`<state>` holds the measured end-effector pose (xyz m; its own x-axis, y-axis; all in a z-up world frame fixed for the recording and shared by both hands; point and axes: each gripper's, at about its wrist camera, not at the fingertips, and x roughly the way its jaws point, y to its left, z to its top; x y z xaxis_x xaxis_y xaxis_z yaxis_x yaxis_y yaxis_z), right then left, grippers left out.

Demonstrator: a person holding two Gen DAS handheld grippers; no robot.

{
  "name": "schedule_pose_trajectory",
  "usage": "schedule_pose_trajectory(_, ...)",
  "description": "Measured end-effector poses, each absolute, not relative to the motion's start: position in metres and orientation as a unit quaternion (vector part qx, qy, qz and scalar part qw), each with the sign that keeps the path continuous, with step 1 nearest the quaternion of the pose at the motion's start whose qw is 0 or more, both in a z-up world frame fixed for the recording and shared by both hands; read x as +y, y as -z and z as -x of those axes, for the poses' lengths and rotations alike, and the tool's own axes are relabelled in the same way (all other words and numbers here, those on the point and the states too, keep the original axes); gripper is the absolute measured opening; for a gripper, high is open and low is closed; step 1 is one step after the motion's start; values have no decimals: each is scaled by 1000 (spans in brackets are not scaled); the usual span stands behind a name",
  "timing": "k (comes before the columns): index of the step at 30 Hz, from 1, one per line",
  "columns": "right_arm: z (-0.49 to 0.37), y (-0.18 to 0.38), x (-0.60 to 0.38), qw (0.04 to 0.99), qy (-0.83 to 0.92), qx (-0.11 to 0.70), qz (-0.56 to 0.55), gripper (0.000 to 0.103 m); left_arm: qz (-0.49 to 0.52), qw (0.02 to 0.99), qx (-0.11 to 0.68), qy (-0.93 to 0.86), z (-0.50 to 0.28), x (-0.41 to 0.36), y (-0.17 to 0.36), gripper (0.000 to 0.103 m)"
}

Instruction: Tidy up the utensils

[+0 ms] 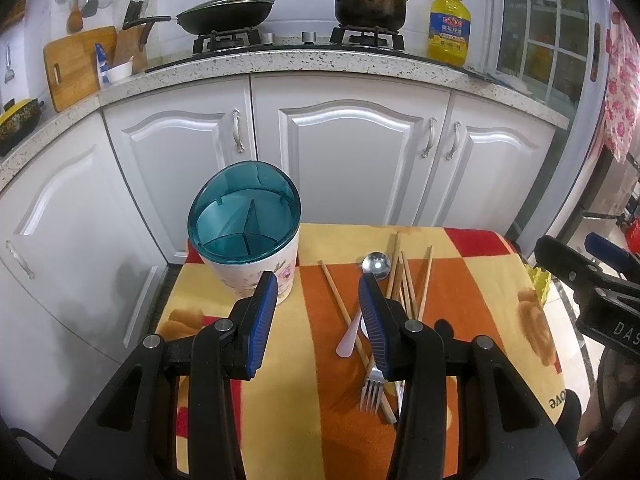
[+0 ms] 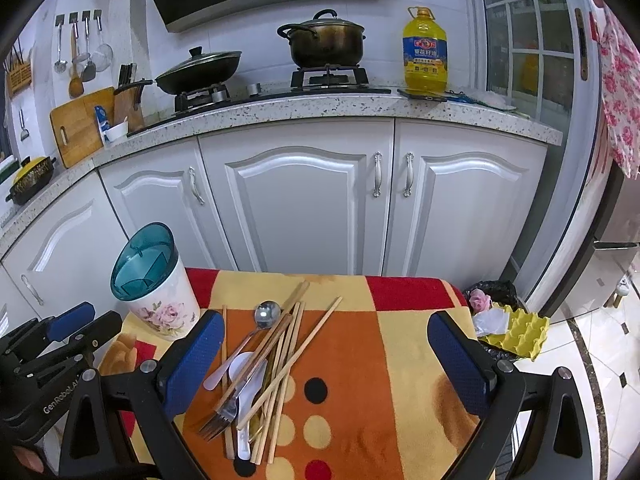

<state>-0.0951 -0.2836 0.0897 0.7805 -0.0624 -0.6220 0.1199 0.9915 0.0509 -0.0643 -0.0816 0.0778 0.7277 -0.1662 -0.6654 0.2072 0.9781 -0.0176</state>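
Presently: Utensils Unsorted on the Table

Both left tongs [image 1: 318, 292] and right tongs [image 2: 326, 332] are held apart, empty. Chopsticks [image 2: 296, 332], spoon [image 2: 267, 314] and fork [image 2: 218, 420] are piled on the table [image 2: 400, 360], beside the holder [image 2: 160, 304].

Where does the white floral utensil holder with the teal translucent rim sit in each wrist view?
Left wrist view: the white floral utensil holder with the teal translucent rim stands left of centre, at the patterned cloth's far-left corner.
Right wrist view: the holder stands at the left, on the same corner.
Shared landmark: the yellow oil bottle on the speckled countertop, right of the stove.
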Motion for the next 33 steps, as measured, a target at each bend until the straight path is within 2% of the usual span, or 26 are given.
schedule_pose_trajectory(33, 90, -71, -288, 937, 32, 339, -71, 101, -31, 926, 364, 96, 61, -82, -66, 41)
